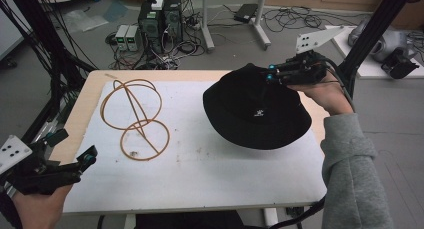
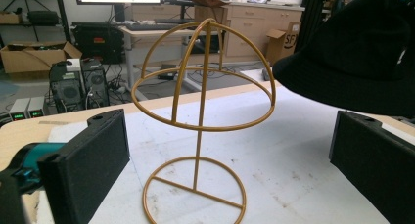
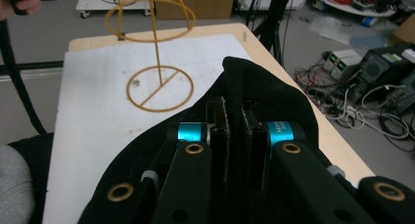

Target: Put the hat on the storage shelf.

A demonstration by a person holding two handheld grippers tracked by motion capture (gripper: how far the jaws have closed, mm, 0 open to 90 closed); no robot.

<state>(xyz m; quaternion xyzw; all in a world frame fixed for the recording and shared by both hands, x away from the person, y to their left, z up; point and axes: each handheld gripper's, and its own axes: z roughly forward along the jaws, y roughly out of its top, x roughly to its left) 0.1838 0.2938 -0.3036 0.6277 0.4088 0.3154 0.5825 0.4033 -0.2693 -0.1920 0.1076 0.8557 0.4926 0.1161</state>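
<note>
A black bucket hat [image 1: 255, 111] with a small white logo hangs above the right half of the table, lifted off the white mat. My right gripper [image 1: 270, 74] is shut on the hat's far edge; in the right gripper view the jaws pinch a fold of the black fabric [image 3: 235, 111]. A gold wire hat stand [image 1: 136, 116] stands upright on the mat at the left, its dome [image 2: 203, 77] above a round base [image 2: 194, 192]. My left gripper [image 1: 75, 156] rests low at the table's near left corner, open, with nothing between its pads [image 2: 88, 165].
The wooden table [image 1: 82, 106] carries a white mat [image 1: 200, 164]. Beyond its far edge lie computer boxes [image 1: 160, 19] and tangled cables on the floor. A black frame post [image 1: 370, 34] rises at the right, close behind my right hand.
</note>
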